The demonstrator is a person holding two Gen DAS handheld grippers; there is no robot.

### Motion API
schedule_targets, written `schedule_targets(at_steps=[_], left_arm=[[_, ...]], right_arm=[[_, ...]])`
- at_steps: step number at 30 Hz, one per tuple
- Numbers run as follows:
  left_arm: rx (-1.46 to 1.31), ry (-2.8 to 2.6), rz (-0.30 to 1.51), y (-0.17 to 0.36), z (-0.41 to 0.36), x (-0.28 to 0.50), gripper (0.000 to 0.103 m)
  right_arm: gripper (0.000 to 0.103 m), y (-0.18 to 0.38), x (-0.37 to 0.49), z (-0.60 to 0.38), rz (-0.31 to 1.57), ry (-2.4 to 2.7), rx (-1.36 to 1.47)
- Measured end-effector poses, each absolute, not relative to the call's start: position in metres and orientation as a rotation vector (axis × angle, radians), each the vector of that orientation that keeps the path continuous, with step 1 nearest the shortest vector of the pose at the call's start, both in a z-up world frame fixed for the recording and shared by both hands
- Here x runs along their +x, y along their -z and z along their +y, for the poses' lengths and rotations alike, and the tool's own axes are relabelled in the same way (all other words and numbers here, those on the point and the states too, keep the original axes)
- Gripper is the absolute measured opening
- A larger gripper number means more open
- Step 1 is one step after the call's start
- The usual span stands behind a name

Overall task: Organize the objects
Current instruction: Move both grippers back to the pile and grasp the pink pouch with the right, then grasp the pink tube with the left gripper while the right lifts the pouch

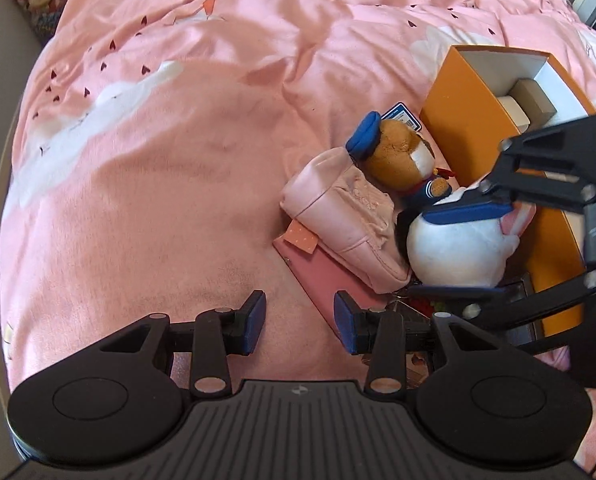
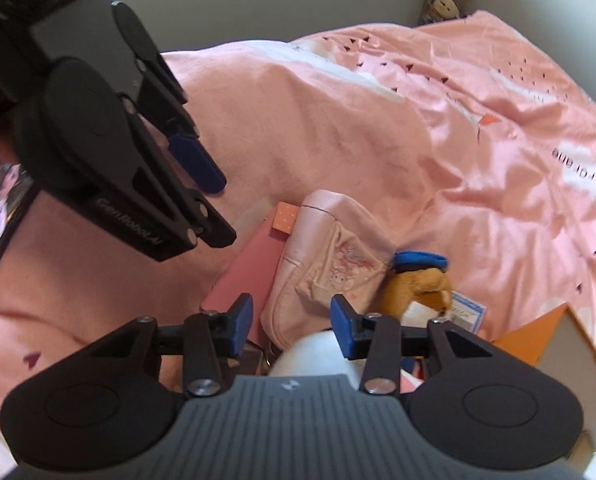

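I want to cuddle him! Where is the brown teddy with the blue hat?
In the left wrist view the brown teddy lies right of centre on the bed, between the pink pouch and the orange box.

Under my cameras: a bed spread with a rumpled pink cotton cover point(image 1: 169, 168) printed with white clouds and small dark hearts. Lying on it I count an open orange cardboard box point(image 1: 458, 120) with a white lining, a flat pink rectangular card or booklet point(image 1: 322, 276), and a pale pink fabric pouch point(image 1: 338, 212) resting partly on that booklet. A small blue-and-white printed card point(image 1: 404, 115) lies beside the box.
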State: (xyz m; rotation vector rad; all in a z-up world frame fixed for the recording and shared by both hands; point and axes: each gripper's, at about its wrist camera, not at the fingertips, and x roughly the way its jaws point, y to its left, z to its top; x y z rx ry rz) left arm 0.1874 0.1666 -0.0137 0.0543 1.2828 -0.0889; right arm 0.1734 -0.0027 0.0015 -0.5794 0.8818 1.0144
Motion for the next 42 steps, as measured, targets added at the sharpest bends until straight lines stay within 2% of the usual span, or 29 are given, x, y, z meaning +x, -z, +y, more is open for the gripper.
schedule_targets(at_steps=[8,14,20,23,36,42], left_arm=[[0.001,0.111,1.301,0.023,0.180,0.192,0.043],[-0.050,0.119,1.311,0.032,0.187,0.196,0.042],[-0.067,0.124,1.311,0.036,0.184,0.198,0.043],[-0.064,0.128,1.314,0.039,0.181,0.198,0.043],[-0.039,0.085,1.371,0.064,0.159,0.202,0.048],[-0.050,0.077,1.351,0.062,0.157,0.196,0.041]], right_arm=[[0.055,0.036,0.185,0.031,0.974,-0.914,-0.533],[0.056,0.045,0.188,0.035,0.982,-0.879,-0.535],[0.042,0.033,0.192,0.022,0.978,-0.901,-0.529],[0.038,0.024,0.203,0.008,1.007,-0.909,-0.483],[0.035,0.025,0.228,-0.009,1.062,-0.854,-0.361],[0.032,0.029,0.236,-0.016,1.077,-0.852,-0.260]])
